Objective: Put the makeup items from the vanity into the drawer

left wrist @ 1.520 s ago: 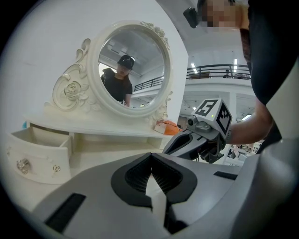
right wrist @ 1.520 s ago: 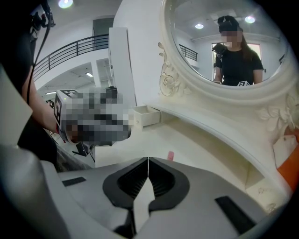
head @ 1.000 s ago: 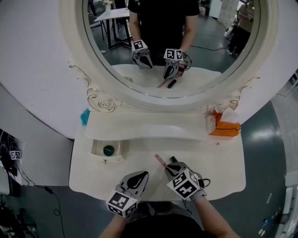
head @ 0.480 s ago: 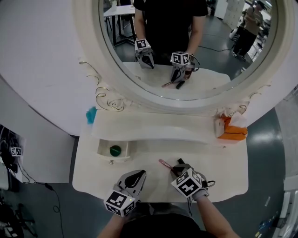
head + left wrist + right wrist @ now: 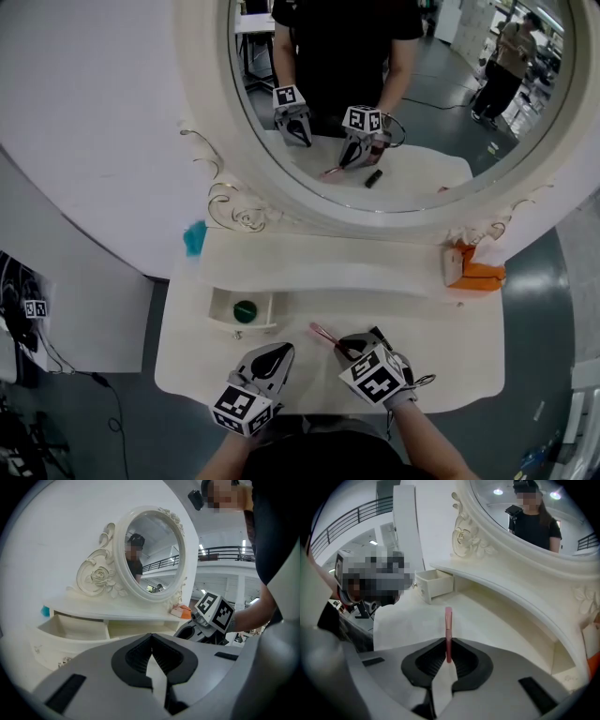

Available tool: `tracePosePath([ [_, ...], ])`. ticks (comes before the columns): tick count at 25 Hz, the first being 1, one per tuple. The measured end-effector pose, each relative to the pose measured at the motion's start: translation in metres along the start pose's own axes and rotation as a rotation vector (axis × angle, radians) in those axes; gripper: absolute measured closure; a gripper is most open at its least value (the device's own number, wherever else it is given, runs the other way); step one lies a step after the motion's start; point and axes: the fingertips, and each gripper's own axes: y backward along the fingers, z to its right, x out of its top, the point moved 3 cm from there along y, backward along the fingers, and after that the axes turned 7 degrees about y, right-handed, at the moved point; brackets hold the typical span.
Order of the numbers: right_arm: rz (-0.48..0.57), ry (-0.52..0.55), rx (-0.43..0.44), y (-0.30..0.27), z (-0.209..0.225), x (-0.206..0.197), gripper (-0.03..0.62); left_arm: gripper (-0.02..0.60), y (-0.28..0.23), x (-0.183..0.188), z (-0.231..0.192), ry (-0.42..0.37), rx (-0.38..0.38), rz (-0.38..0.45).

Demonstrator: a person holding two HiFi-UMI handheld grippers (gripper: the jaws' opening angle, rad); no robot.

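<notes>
The small drawer (image 5: 242, 326) at the vanity top's (image 5: 450, 328) left stands open, with a round green item (image 5: 245, 310) inside. Near the front edge, the left gripper (image 5: 281, 352) has its jaws pressed together on nothing. Beside it, the right gripper (image 5: 345, 347) pinches a slim pink makeup stick (image 5: 323, 334), whose free end points towards the drawer. A small black item (image 5: 379, 335) lies just beside that gripper. An orange tissue box (image 5: 473, 273) sits at the back right corner.
</notes>
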Motion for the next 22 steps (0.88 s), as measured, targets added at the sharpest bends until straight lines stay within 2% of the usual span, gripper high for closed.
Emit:
tracePosePath([
  [11, 0.098, 0.026, 0.049, -0.01, -0.014, 0.077, 0.543, 0.568, 0.025, 0.012, -0.043, 0.032, 0.046, 0.039],
  [22, 0.147, 0.077, 0.082, -0.025, -0.033, 0.143, 0.543, 0.568, 0.041, 0.019, -0.081, 0.064, 0.047, 0.059],
])
